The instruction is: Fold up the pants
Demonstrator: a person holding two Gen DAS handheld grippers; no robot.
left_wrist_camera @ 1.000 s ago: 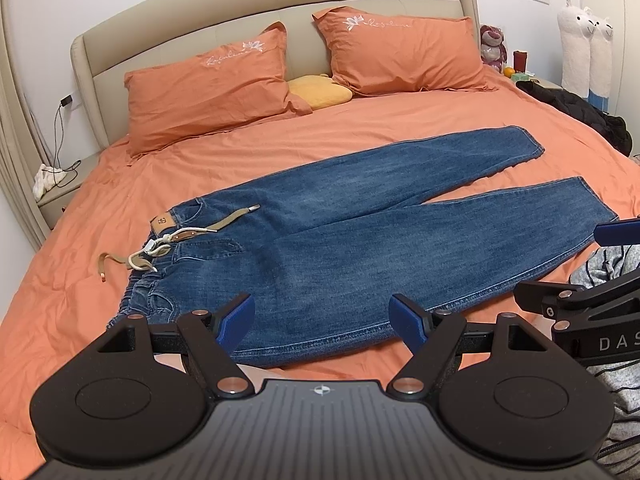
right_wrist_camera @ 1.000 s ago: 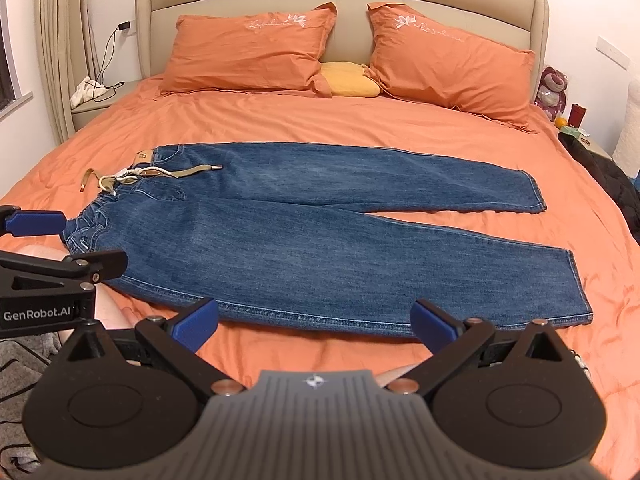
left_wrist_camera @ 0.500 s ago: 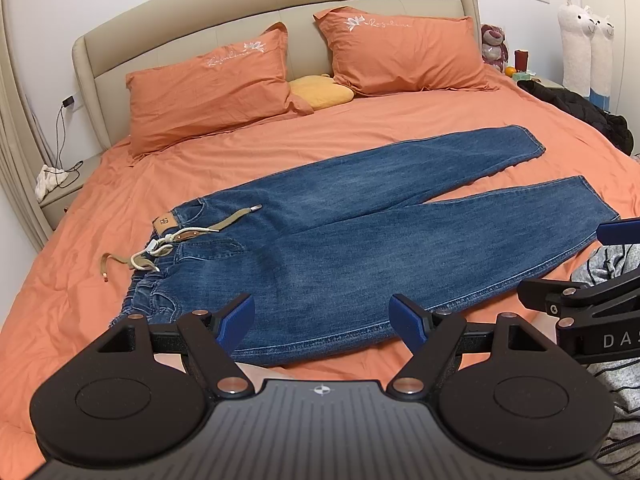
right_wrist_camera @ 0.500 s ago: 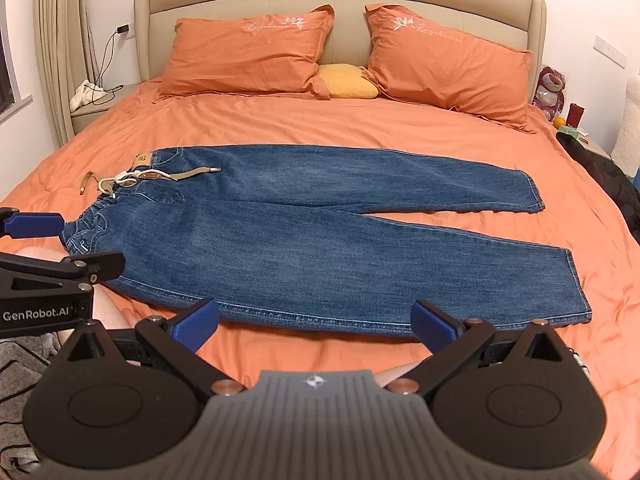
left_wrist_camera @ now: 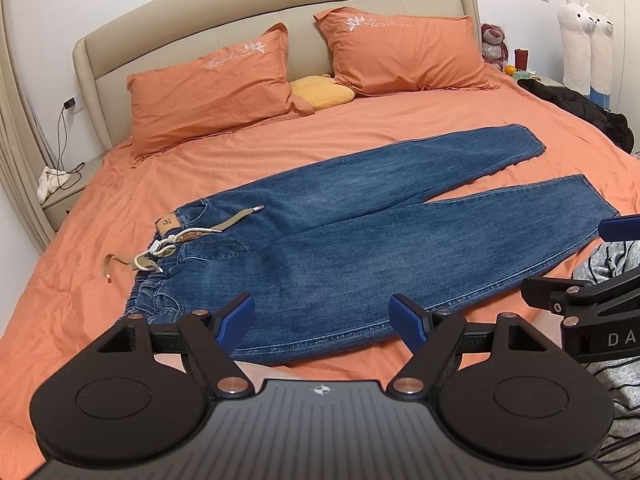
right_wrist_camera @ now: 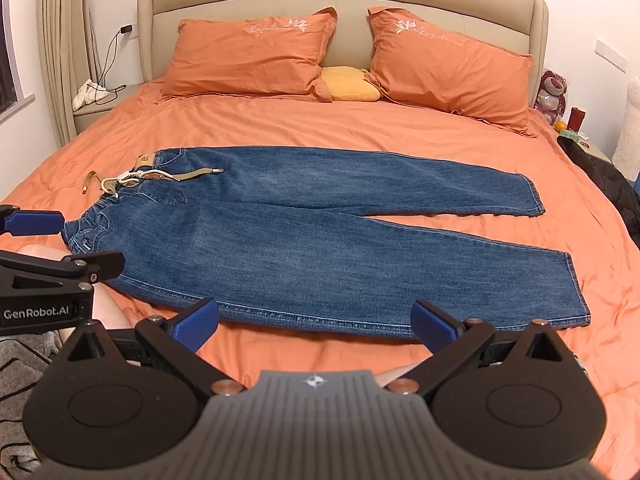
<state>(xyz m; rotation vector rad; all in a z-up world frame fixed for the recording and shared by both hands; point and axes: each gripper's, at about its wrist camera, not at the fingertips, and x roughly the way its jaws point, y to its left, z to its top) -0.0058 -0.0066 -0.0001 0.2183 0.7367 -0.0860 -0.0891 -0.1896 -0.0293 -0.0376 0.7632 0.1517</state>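
Observation:
Blue denim pants (left_wrist_camera: 360, 232) (right_wrist_camera: 312, 232) lie spread flat on the orange bed, waistband to the left, both legs fanned out to the right. A tan drawstring belt (left_wrist_camera: 224, 226) (right_wrist_camera: 184, 174) trails from the waist. My left gripper (left_wrist_camera: 322, 318) hovers open just above the near hem side of the pants by the waist, nothing between its blue fingers. My right gripper (right_wrist_camera: 314, 324) is open too, held over the sheet in front of the near leg's edge. Each gripper shows at the edge of the other's view.
Two orange pillows (right_wrist_camera: 256, 56) and a yellow cushion (right_wrist_camera: 350, 84) rest against the beige headboard. Dark clothing (left_wrist_camera: 580, 112) is heaped at the bed's right side, by plush toys (left_wrist_camera: 584, 44). A nightstand with cables (left_wrist_camera: 60, 184) stands left. A striped sleeve (left_wrist_camera: 612, 384) shows beside my left gripper.
Both views have shifted very slightly; the pants lie as before and both grippers stay open.

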